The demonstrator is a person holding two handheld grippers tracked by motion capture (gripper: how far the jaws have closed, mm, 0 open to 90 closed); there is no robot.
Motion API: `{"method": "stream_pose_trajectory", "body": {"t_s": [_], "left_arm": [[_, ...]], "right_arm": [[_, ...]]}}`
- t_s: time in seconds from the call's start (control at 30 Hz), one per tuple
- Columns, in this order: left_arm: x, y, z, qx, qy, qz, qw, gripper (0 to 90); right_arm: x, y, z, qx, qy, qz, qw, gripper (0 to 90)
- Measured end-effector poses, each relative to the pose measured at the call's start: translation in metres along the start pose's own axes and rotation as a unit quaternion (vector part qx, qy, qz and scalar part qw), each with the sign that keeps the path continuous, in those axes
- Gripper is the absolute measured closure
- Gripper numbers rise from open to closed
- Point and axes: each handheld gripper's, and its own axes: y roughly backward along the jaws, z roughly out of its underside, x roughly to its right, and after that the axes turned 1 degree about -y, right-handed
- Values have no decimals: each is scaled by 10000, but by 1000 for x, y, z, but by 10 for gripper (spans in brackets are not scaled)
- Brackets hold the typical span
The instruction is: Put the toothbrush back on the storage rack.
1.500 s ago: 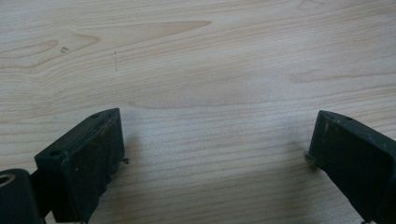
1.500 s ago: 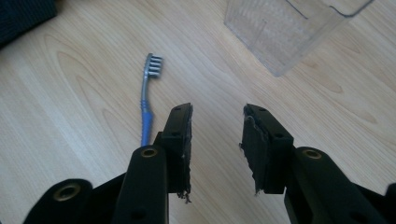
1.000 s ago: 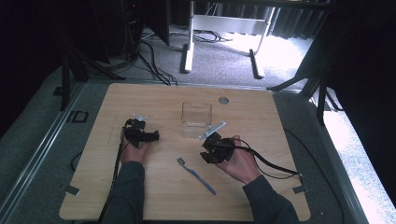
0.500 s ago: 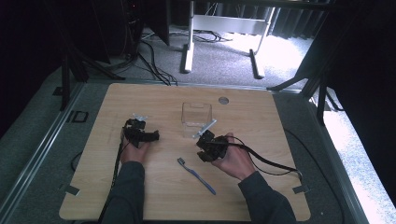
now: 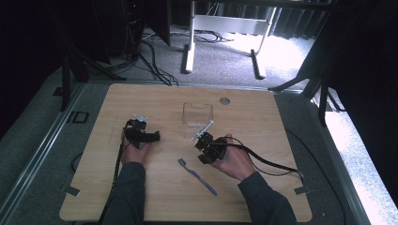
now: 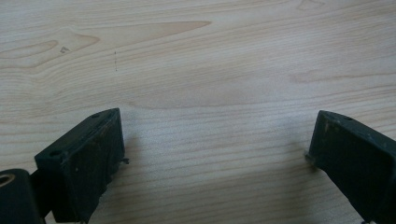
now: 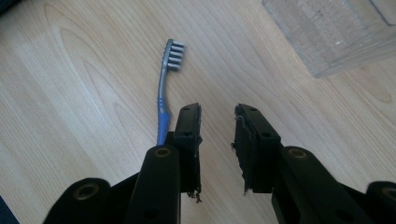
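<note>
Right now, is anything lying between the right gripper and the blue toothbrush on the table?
Nothing visible. The blue-handled toothbrush with grey bristles lies flat on bare wood just beside the right gripper. The clear plastic cup stands off to the other side.

The right tool (image 7: 217, 123) hangs over the wooden bench (image 7: 70, 93), its two black jaws a narrow gap apart with bare wood between. A blue-and-grey toothbrush (image 7: 164, 91) lies at eleven o'clock, handle passing behind the left jaw. A clear ribbed container (image 7: 327, 32) sits at one o'clock.
</note>
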Motion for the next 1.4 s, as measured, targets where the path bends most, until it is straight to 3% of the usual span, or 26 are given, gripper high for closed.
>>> {"method": "stream_pose_trajectory", "body": {"t_s": [0.97, 1.4], "left_arm": [[0, 0, 0, 0, 1, 0, 10000, 36], [0, 0, 0, -1, 1, -3, 10000, 36]], "right_arm": [[-10, -27, -2, -485, 200, -183, 9985, 695], [-13, -38, -3, -779, 291, -286, 9961, 696]]}}
